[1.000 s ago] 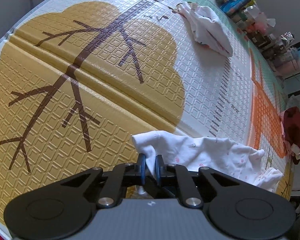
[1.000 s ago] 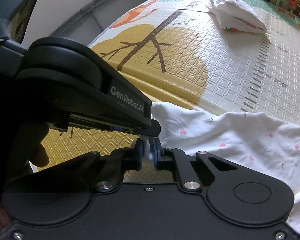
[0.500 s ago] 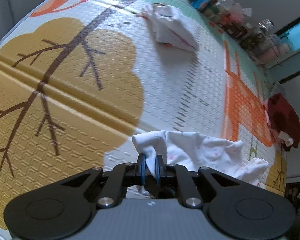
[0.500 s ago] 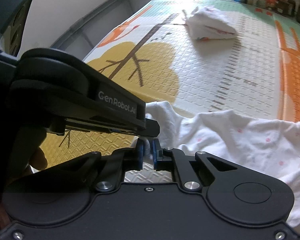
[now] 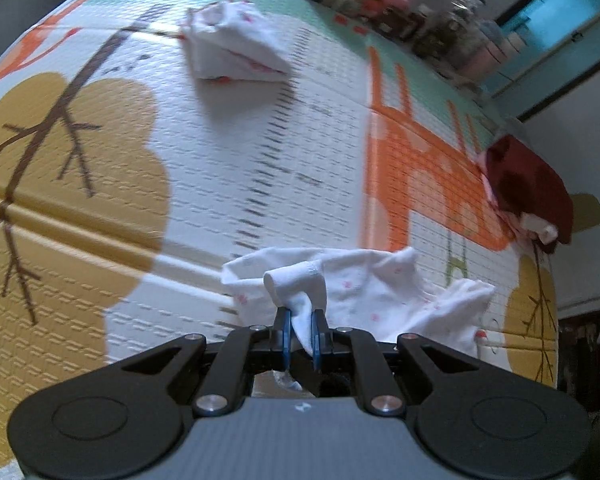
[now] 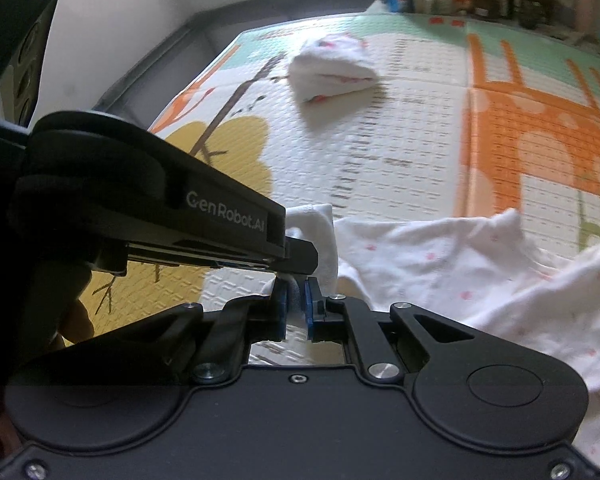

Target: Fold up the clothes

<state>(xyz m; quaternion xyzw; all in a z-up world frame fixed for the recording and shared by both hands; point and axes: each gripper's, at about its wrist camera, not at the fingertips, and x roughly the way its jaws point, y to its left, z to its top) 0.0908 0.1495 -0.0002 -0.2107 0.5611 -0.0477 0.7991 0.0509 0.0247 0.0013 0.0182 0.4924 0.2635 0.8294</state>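
A white garment with small pink dots (image 5: pixel 364 288) (image 6: pixel 452 264) lies rumpled on the patterned play mat (image 5: pixel 260 152). My left gripper (image 5: pixel 301 330) is shut on a bunched edge of it, the cloth standing up between the blue pads. My right gripper (image 6: pixel 296 304) is shut on another bit of the same edge. In the right wrist view the left gripper's black body (image 6: pixel 172 216) sits just to the left, its tips almost touching mine. The rest of the garment trails off to the right.
A folded white garment (image 5: pixel 232 50) (image 6: pixel 332 68) rests at the far side of the mat. A dark red cloth (image 5: pixel 528 188) lies at the right edge. Boxes and bottles (image 5: pixel 400 0) crowd the far border. A hand (image 6: pixel 76 320) shows under the left gripper.
Both grippers have moved right across the mat and risen a little, dragging the white dotted garment off the yellow tree print onto the pale ruler strip. Both have rolled slightly.
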